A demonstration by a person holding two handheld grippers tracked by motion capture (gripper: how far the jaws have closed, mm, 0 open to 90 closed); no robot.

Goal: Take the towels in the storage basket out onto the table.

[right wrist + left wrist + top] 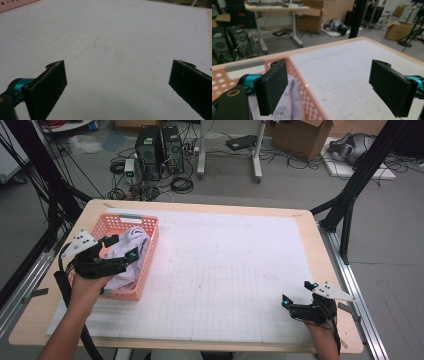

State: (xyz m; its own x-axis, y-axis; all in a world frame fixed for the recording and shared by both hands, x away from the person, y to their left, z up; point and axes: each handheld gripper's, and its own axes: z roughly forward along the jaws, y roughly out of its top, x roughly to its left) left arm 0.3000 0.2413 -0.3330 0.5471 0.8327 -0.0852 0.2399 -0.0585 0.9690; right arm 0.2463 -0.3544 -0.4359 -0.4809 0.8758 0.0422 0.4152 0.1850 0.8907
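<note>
Basket (148, 254): salmon pink, perforated walls, grey handle strip.
Cloth (131, 251): pale lilac-white, faint bluish print.
Mat (240, 270): white, pencilled grid lines.
Desk (310, 227): light wood edge.
Left claw (121, 247): black pads, teal fittings.
Right claw (297, 293): black, teal accents.

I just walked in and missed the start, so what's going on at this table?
A person sits at the table with a handheld gripper in each hand. The left gripper hangs open over a pink plastic basket that holds a pale lavender cloth; one jaw is above the cloth, the other beyond the basket's rim, and nothing is gripped yet. The right gripper sits open at the near right corner, over the bare white gridded mat.
</note>
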